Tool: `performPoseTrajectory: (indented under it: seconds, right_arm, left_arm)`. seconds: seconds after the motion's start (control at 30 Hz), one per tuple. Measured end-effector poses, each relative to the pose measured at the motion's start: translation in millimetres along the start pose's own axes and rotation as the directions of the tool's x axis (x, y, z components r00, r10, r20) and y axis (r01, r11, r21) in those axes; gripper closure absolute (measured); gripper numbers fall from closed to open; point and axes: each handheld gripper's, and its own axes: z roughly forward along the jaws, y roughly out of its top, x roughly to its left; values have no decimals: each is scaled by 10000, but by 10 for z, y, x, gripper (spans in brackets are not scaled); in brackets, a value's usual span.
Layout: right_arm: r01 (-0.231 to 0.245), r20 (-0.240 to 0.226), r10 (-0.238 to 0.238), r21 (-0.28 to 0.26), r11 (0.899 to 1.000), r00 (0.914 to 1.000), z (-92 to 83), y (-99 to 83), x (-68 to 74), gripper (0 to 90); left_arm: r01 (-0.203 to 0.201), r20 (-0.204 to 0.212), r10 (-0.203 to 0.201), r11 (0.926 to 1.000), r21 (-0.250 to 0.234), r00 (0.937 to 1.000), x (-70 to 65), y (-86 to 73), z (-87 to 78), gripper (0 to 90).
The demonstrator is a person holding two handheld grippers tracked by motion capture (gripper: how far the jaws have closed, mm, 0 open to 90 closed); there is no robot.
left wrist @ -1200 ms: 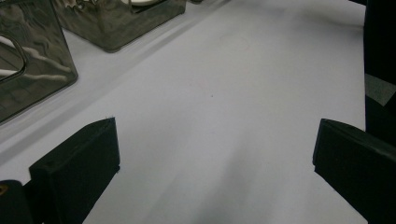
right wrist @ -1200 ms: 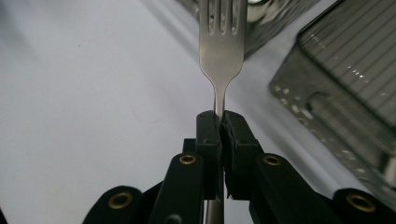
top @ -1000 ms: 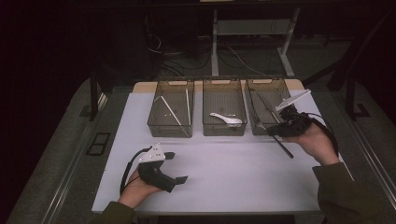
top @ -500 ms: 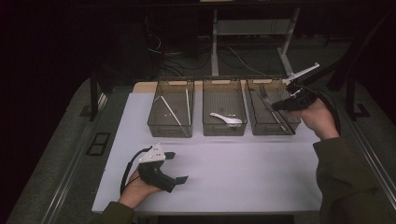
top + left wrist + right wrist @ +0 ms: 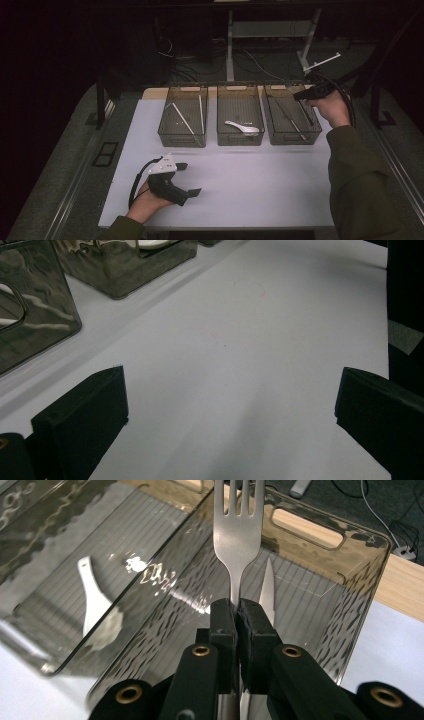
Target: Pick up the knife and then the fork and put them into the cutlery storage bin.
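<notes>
Right claw (image 5: 237, 617) is clamped on a fork (image 5: 237, 535) above the right bin (image 5: 320, 605), which contains a knife (image 5: 268, 587). Middle bin (image 5: 240, 102) contains a white spoon (image 5: 242, 127). Left claw (image 5: 230, 405) is wide open and empty.

A white table (image 5: 260, 185) carries three smoky clear bins in a row along its far edge, near each other but apart. The left bin (image 5: 183, 117) holds pale sticks, the middle bin (image 5: 239, 116) a white spoon (image 5: 242, 128), the right bin (image 5: 291, 116) dark utensils. At the near left, a hand rests its gripper (image 5: 191, 179) on the top. A wooden strip (image 5: 155, 93) shows behind the bins.
</notes>
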Motion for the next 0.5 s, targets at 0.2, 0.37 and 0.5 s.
performPoseTrajectory:
  seconds: [0.2,0.37,0.5]
  right_arm:
    - [-178,133,176,167,9997,9998,161,-2,-40,853]
    - [-305,183,301,229,9993,9994,248,-30,-49,853]
    - [-398,168,392,396,9984,9991,337,-72,-63,853]
  left_arm:
    - [-27,21,27,10000,9,10000,1,0,-3,0]
    - [-24,8,24,10000,-16,10000,-4,1,-6,0]
    - [-18,29,18,10000,-8,10000,-3,1,-2,0]
